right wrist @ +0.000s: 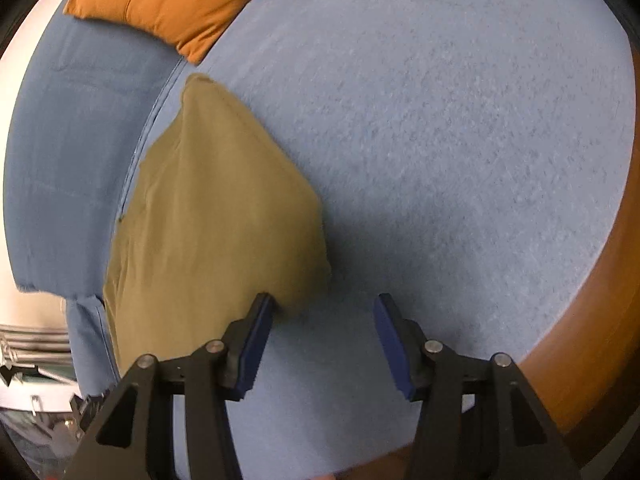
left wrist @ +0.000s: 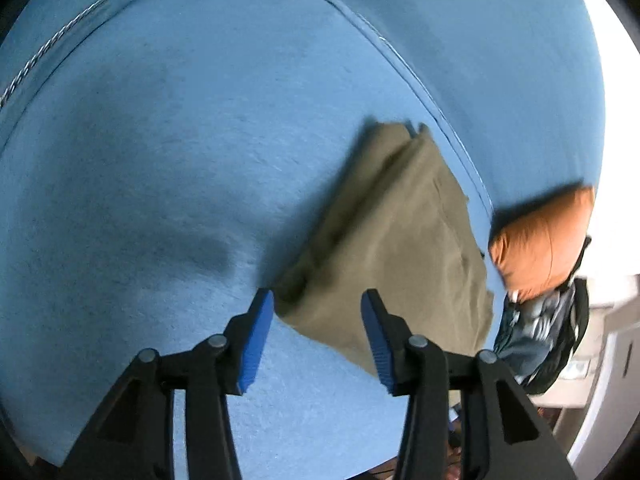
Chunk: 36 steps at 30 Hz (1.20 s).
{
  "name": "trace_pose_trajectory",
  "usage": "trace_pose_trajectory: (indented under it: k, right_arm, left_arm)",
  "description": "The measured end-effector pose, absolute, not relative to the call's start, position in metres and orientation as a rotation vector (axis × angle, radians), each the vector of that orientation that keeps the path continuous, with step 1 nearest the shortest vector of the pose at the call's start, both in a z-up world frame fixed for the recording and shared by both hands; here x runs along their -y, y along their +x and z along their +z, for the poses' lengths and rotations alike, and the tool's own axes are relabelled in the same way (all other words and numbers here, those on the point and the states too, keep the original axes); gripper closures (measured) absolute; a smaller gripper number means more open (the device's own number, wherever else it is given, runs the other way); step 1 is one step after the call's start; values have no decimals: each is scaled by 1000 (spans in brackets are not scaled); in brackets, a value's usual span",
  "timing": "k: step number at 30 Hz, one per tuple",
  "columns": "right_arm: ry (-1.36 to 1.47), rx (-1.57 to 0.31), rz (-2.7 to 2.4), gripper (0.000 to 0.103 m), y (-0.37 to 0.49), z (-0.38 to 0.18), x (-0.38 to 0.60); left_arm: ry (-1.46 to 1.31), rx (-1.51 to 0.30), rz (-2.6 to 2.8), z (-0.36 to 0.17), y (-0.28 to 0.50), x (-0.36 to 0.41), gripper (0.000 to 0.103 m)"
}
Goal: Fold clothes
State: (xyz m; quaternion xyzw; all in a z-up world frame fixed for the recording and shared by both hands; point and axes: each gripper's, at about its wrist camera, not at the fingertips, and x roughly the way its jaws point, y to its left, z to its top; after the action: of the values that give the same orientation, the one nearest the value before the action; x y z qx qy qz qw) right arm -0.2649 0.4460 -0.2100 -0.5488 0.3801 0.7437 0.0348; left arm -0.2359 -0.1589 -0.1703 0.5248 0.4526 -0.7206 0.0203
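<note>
Folded olive garment [left wrist: 394,236] lying on the blue felt surface [left wrist: 160,160], beside an orange cushion [left wrist: 544,240]. Left gripper [left wrist: 317,304] open, empty, a garment corner between its fingers. Right gripper [right wrist: 324,308] open, empty; the garment [right wrist: 212,208] lies by its left finger [right wrist: 256,336].

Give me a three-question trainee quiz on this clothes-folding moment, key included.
1. True or false: the left gripper is clamped on the olive garment.
2. Which lies beyond the olive garment in the right wrist view? A) orange cushion B) red towel C) white sock
3. Fill in: the right gripper hangs open over the blue ____.

Key: 1 false; 2 A; 3 surface.
</note>
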Motion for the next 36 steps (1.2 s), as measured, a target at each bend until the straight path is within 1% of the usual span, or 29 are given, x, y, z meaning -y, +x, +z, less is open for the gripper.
trace_pose_trajectory:
  k: [4,6,7,8,9,10,11,13,15,19,22,24,25,26,27,29,31,33,36]
  right_arm:
    - [-1634,-1295,2258,49,-275,-218,-450]
    - [-1610,-1350,2247,49,-277,-220,-449]
    - [-1598,-1375,2245,51,-278,-221,-449]
    - [-1587,-1388,2257,58,-280,-217,-450]
    - [-1576,-1402,2269,77,-282,-214,-452]
    - [-1564,-1414,2280,81,-283,-210,-453]
    - [-1552,-1419,2286,83,-281,-206,-454]
    - [-1526,-1429,2299,86,-276,-197,-456]
    - [-1475,-1465,2324,86,-268,-185,-460]
    - [-1398,-1417,2429,87,-229,-149,-458]
    - [-1343,-1349,2402,87,-197,-137,-464]
    - [-1424,-1393,2286,86,-171,-152,-473]
    - [-1534,-1415,2207,84,-163,-166,-475]
    - [-1641,-1392,2153,84,-160,-178,-475]
    - [-1689,-1317,2120,84,-158,-182,-477]
    - [-1621,-1137,2096,84,-149,-176,-493]
    - [-1465,-1132,2177,84,-144,-156,-505]
    - [-1308,-1083,2349,84,-142,-127,-504]
    - [-1311,-851,2638,84,-173,-95,-461]
  left_arm:
    - [1618,-1444,-2232,-176,-242,153,58]
    - [1639,-1410,-2249,-178,-251,143,58]
    - [1659,-1367,-2256,-179,-255,138,58]
    - [1680,-1311,-2265,-180,-258,133,60]
    - [1678,-1264,-2296,-176,-256,132,62]
    - [1676,-1217,-2326,-171,-254,130,76]
    - [1673,-1170,-2355,-167,-251,129,89]
    - [1662,-1080,-2413,-157,-246,126,94]
    - [1607,-1079,-2483,-139,-233,126,95]
    - [1540,-1081,-2576,-112,-189,120,95]
    - [1559,-987,-2585,-111,-175,114,95]
    - [1571,-925,-2589,-110,-165,110,94]
    - [1576,-893,-2591,-110,-161,109,89]
    - [1582,-862,-2592,-109,-156,107,89]
    - [1587,-831,-2594,-109,-151,105,91]
    - [1597,-768,-2595,-108,-142,101,92]
    - [1606,-706,-2595,-108,-133,97,92]
    - [1616,-646,-2594,-107,-124,93,92]
    - [1675,-613,-2566,-113,-133,83,90]
